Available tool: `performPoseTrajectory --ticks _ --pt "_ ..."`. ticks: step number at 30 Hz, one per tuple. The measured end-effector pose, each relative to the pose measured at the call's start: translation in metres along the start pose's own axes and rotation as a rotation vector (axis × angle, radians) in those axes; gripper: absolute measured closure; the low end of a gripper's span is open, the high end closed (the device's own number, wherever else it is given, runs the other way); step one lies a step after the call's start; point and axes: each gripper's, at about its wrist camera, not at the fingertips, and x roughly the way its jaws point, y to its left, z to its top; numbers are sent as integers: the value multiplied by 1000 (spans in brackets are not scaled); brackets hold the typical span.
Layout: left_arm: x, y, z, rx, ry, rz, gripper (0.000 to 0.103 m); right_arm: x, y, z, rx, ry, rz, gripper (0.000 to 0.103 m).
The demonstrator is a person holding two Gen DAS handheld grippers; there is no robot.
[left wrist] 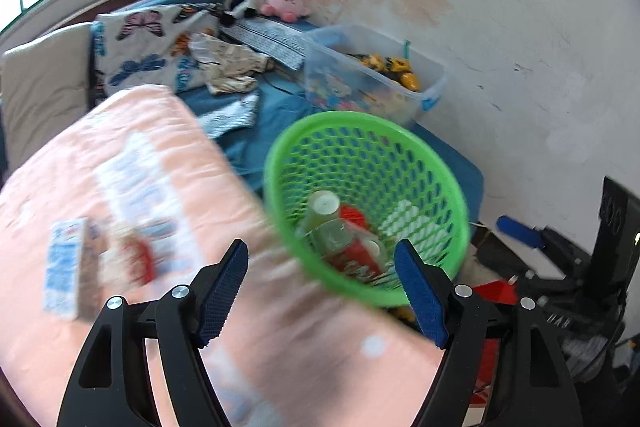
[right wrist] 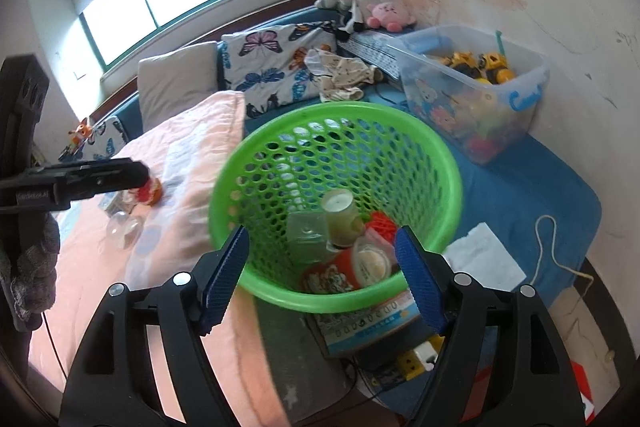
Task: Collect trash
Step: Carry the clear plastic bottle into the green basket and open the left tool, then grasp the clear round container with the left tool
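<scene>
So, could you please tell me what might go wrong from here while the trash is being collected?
The green basket sits on soft bedding at the bed's edge and looks tilted, so a nudge from the open right gripper might tip it and spill the bottles inside. On the pink quilt, the blue-and-white carton is blurred in the left view, so the open left gripper may misjudge its reach.

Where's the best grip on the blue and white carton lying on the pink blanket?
Take the blue and white carton across its narrow width, coming from above with the left tool, whose jaws are open and empty. It seems to lie flat on the pink blanket, long sides free. Blur hides finer detail.
</scene>
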Motion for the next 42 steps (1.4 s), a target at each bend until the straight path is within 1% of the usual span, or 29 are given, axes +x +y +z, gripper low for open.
performPoseTrajectory --ticks 6,7,9,13,16,21,23,29,37,40,42 --pt "-27 46 -29 -68 -21 76 30 -1 26 4 -43 -4 36 26" --pt "-32 58 -35 -89 -21 98 30 0 31 5 -52 -5 44 25" --pt "-37 75 -46 -123 -21 115 30 1 40 5 -68 -6 55 25" --pt "-40 104 -65 -185 -11 141 29 6 53 7 -88 1 80 23" --pt "-36 117 -80 -220 7 151 29 11 64 8 -108 9 93 22" --pt "-18 129 -90 -251 37 180 29 15 77 8 -132 14 114 21" --pt "-13 133 -93 -272 38 177 29 17 80 8 -140 17 118 21" --pt "2 139 -92 -296 51 182 29 23 84 6 -145 34 120 21" --pt "17 150 -92 -361 57 186 29 34 89 5 -158 56 126 21" --pt "23 152 -92 -370 61 194 30 37 92 5 -162 61 132 21" --pt "26 153 -92 -380 64 192 32 39 93 5 -165 64 135 21"
